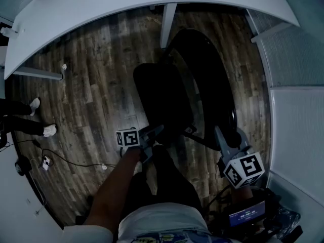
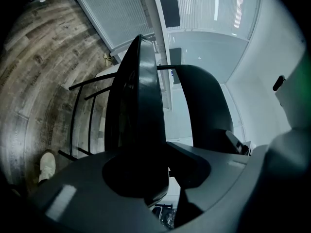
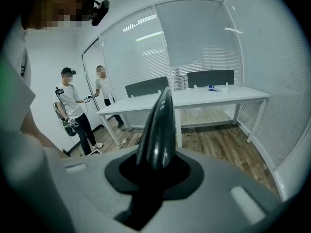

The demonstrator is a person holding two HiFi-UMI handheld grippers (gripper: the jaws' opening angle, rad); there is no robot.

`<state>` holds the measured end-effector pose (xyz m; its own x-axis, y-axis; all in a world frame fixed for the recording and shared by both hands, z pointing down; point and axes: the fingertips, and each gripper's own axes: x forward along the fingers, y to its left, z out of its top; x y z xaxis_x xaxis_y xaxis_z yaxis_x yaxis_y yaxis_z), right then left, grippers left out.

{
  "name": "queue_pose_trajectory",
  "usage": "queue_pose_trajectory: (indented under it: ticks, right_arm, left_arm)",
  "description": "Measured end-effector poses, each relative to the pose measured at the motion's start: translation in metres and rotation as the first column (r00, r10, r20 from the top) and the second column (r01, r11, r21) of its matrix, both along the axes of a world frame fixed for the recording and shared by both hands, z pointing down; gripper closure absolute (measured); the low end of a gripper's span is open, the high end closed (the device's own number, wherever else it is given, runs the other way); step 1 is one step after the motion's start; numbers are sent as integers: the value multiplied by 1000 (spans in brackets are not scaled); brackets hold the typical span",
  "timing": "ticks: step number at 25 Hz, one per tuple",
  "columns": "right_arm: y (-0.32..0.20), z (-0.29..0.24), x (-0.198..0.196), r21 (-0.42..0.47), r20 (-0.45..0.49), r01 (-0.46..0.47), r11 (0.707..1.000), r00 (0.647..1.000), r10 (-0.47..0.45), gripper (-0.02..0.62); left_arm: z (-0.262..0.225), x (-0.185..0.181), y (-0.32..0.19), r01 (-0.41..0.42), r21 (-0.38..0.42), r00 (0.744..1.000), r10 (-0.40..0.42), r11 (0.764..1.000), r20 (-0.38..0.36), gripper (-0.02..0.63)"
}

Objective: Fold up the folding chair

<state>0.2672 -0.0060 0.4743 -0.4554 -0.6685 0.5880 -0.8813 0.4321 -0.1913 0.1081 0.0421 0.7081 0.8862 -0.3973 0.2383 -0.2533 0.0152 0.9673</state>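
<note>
My left gripper [image 1: 154, 134] [image 2: 163, 171] is pinching the folding chair [image 1: 202, 80] by the rim of one of its panels. In the left gripper view that panel [image 2: 138, 96] stands edge-on between the jaws, a thick, smooth black slab with a rounded lip, and both dark pads are against it. Just past the jaws on the right rises the chair's second panel [image 2: 204, 106], also black and curved. To the left, thin black tube legs [image 2: 77, 115] run down toward the floor.

My right gripper [image 1: 223, 135] [image 3: 155, 174] is clamped on a thin edge of the same chair. In the right gripper view this edge [image 3: 158, 125] is a glossy black blade that tapers to a rounded tip straight ahead of the jaws.

From the head view the chair sits directly ahead of both tools, with its two dark rounded panels side by side. Under it is a plank floor [image 1: 96, 75] with a worn grey-brown wood grain. Beyond the chair is a long white table [image 1: 126, 9] [image 3: 214, 96] with a smooth flat top. Far to the right gripper's left stand two people [image 3: 73, 106] beside a glass partition [image 3: 136, 57].
</note>
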Motion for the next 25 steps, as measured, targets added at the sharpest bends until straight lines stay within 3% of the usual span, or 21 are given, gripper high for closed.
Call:
queue_pose_trajectory:
  ticks: [6, 25]
  right_arm:
    - [3, -6, -1, 9, -20, 8, 1000, 1000, -8, 525]
    - [19, -15, -25, 19, -62, 26, 999, 998, -25, 520]
  left_arm:
    - [-17, 22, -4, -21, 10, 1000, 22, 1000, -12, 477]
    - [-34, 59, -9, -48, -59, 995, 53, 997, 87, 480]
